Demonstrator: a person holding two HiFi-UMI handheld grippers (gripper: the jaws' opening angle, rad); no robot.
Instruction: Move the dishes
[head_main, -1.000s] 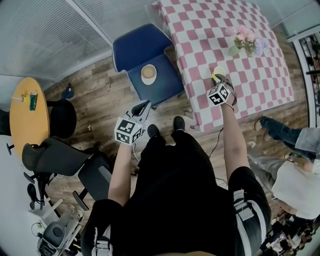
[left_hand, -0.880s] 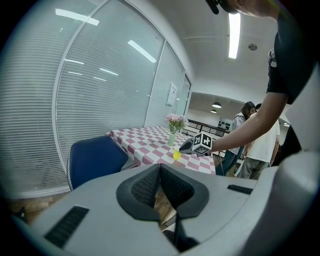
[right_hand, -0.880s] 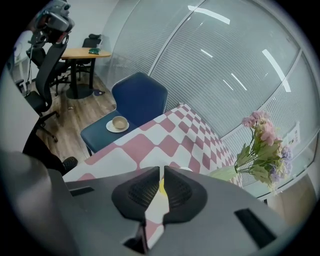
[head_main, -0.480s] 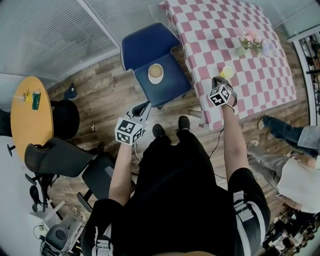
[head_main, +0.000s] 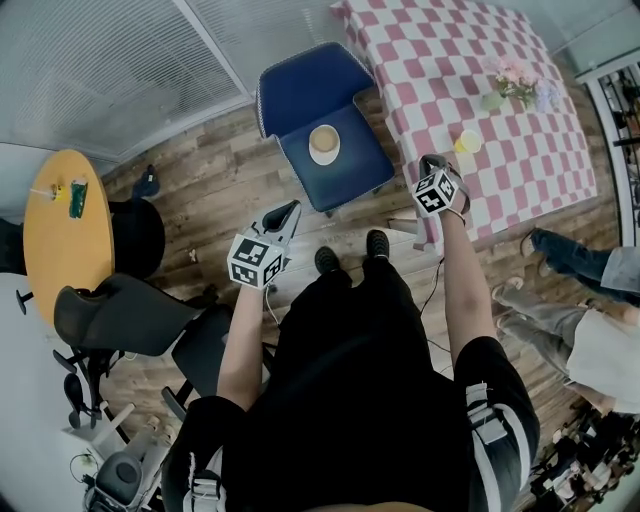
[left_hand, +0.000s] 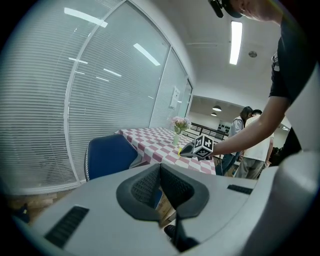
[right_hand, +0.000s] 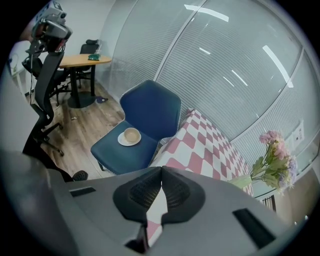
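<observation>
In the head view, both of the person's forearms reach forward over the wood floor (head_main: 210, 190). The left gripper (head_main: 287, 211) is held out in front of the body, pointing toward the blue chair (head_main: 300, 95) and well short of it. The right gripper (head_main: 431, 160) tilts down over the near edge of the surface (head_main: 440, 60), which has a pink-and-white checked cloth. A cup and saucer (head_main: 324, 144) sit on the chair's seat, apart from both grippers. A yellow cup (head_main: 467, 142) stands on the surface near the right gripper, not touching it, and a vase of flowers (head_main: 512, 84) stands further in. At the left are a round table (head_main: 55, 240) and a black office chair (head_main: 115, 315).

In the left gripper view, the left gripper (left_hand: 160, 172) has its jaws together with nothing between them. Beyond them are the blue chair (left_hand: 107, 156), the checked surface (left_hand: 152, 136), the vase of flowers (left_hand: 179, 125) and the right gripper (left_hand: 184, 151) — all beside a glass wall (left_hand: 75, 100) with blinds.

In the right gripper view, the right gripper (right_hand: 161, 176) also has its jaws pressed against each other, empty. Past them the cup and saucer (right_hand: 130, 136) rest on the seat of the blue chair (right_hand: 150, 112), which stands against the corner of the surface (right_hand: 210, 145). The vase of flowers (right_hand: 275, 157) is at the right — the round table (right_hand: 82, 60) and office chair (right_hand: 42, 100) at the far left.
</observation>
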